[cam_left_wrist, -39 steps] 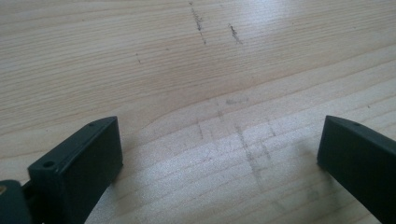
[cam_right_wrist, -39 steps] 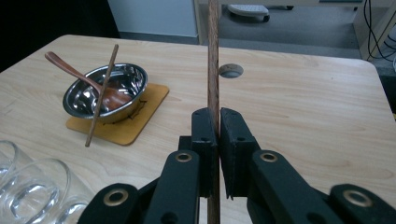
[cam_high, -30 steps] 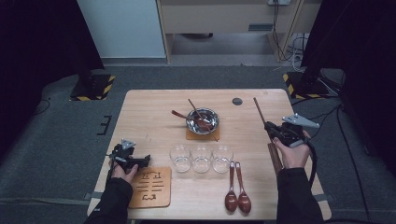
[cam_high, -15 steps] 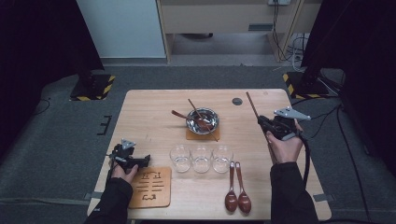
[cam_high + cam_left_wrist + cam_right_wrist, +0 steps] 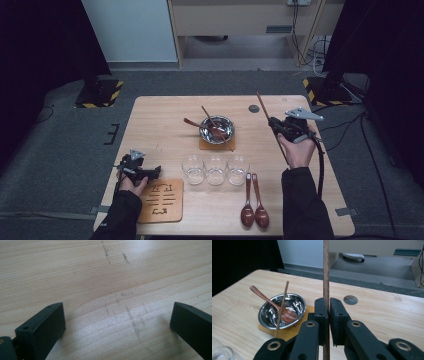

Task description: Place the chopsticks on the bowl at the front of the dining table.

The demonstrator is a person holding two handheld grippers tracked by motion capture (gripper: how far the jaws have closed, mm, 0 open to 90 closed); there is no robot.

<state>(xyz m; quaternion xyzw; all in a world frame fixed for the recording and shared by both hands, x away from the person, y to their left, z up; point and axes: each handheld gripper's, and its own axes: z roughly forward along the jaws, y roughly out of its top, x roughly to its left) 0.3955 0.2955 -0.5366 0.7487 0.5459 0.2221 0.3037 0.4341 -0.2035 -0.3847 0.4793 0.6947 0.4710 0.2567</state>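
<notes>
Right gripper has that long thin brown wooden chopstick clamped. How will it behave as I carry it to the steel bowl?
The long thin brown wooden chopstick probably stays stiff: it looks straight above and below the right gripper. Pinched partway along with a long free end, it may pivot or slip. Likely light; a knock against the steel bowl could swing it.

Chopstick [image 5: 326, 277] in right gripper [image 5: 329, 312] runs off the right gripper view's top and bottom edges; both ends unseen. Glass [image 5: 219, 352] cut by the bottom-left corner, blurred. Left gripper [image 5: 117, 322]: both jaws clipped by the frame below. Marks on coaster [image 5: 161, 199] near the glasses too small to read.
</notes>
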